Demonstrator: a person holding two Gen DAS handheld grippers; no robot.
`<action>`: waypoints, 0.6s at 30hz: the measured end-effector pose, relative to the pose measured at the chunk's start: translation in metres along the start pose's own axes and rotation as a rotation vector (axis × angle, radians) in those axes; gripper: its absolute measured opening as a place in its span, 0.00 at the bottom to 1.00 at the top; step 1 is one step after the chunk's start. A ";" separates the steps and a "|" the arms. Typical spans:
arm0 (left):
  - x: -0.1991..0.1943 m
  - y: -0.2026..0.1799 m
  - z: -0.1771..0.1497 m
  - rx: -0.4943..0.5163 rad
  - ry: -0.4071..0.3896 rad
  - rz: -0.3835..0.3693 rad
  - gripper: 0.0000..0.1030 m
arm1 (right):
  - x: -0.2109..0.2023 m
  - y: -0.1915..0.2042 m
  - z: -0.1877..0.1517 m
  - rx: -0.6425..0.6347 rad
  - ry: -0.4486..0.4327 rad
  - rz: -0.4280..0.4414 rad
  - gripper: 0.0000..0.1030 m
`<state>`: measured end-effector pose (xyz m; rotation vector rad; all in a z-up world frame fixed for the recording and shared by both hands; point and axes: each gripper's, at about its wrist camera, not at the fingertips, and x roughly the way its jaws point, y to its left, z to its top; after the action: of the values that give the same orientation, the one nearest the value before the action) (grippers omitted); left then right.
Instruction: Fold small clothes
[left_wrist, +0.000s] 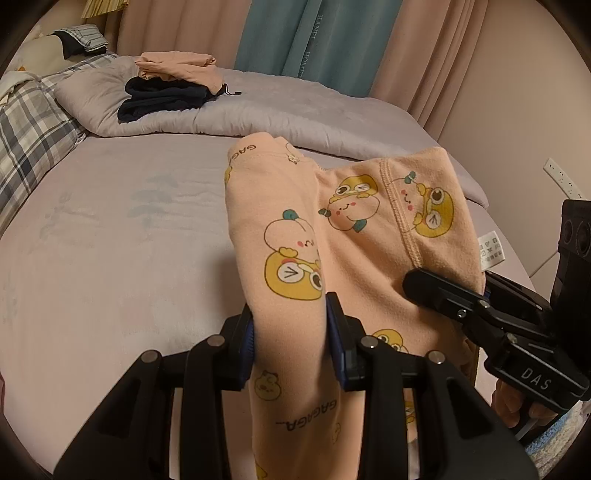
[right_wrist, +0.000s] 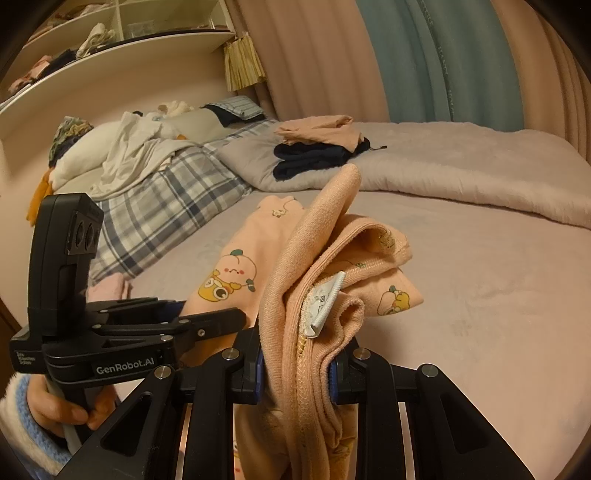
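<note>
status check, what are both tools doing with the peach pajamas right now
Left tool shut on peach pajamas, a leg fold. Right tool shut on the bunched waistband edge. Garment half lifted off the bed. Nothing in the way.

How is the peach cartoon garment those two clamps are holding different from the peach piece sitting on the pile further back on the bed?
The cartoon-print garment carries yellow and white characters; the peach piece on the pile looks plain. The printed one is half-folded and pinched by the left gripper and right gripper; the plain one lies folded and untouched atop dark folded clothes. The printed one is on the sheet, the plain one up on the quilt. Both are peach-coloured.
</note>
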<state>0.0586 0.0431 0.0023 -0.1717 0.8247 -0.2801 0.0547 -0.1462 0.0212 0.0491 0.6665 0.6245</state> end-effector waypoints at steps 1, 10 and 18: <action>0.001 0.000 0.000 0.000 0.000 0.001 0.32 | 0.002 0.000 0.001 0.000 0.001 0.001 0.26; 0.006 0.003 0.003 0.001 0.006 0.004 0.32 | 0.006 0.002 0.002 0.002 0.003 -0.002 0.26; 0.009 0.005 0.005 0.000 0.010 0.005 0.32 | 0.009 0.002 0.003 0.002 0.005 -0.002 0.26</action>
<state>0.0694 0.0451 -0.0018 -0.1686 0.8348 -0.2764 0.0606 -0.1396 0.0188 0.0492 0.6717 0.6222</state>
